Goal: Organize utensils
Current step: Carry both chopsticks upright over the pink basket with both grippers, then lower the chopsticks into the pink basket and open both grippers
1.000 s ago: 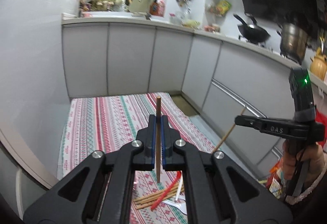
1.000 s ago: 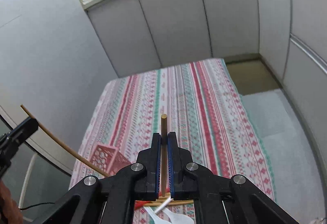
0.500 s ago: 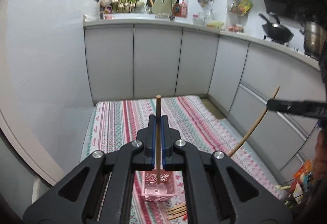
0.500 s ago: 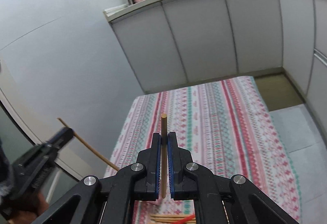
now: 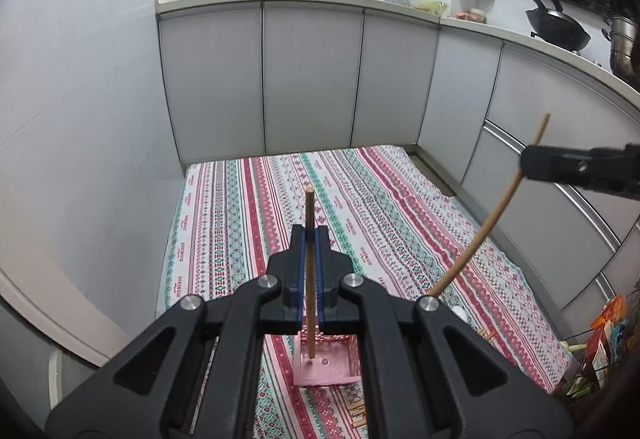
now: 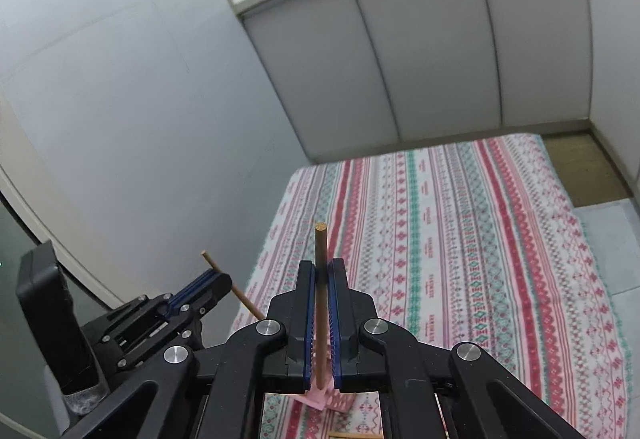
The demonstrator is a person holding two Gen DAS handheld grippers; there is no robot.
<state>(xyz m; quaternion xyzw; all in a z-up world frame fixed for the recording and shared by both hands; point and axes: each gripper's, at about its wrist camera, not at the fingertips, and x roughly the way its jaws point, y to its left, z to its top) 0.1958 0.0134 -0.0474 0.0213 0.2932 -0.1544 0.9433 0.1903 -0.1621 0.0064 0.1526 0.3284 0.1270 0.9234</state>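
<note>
My left gripper [image 5: 308, 235] is shut on a wooden chopstick [image 5: 309, 279] held upright, its lower tip over a pink basket [image 5: 332, 367] on the striped cloth. My right gripper [image 6: 321, 271] is shut on a second wooden chopstick [image 6: 320, 303], also upright, with the pink basket [image 6: 320, 397] just below it. The right gripper [image 5: 576, 173] and its chopstick [image 5: 492, 219] show at the right of the left wrist view. The left gripper [image 6: 208, 281] and its chopstick [image 6: 240, 297] show at the lower left of the right wrist view.
A striped tablecloth [image 5: 360, 207] covers the low table. More chopsticks [image 5: 358, 409] lie on the cloth near the basket. Grey cabinets [image 5: 312, 79] stand behind, and a white wall [image 5: 80, 119] runs along the left. A wire rack with packets [image 5: 600, 351] is at the right.
Both grippers have moved toward the pink basket with their chopsticks. The basket now sits right under both, and the left gripper has come close beside the right one.
</note>
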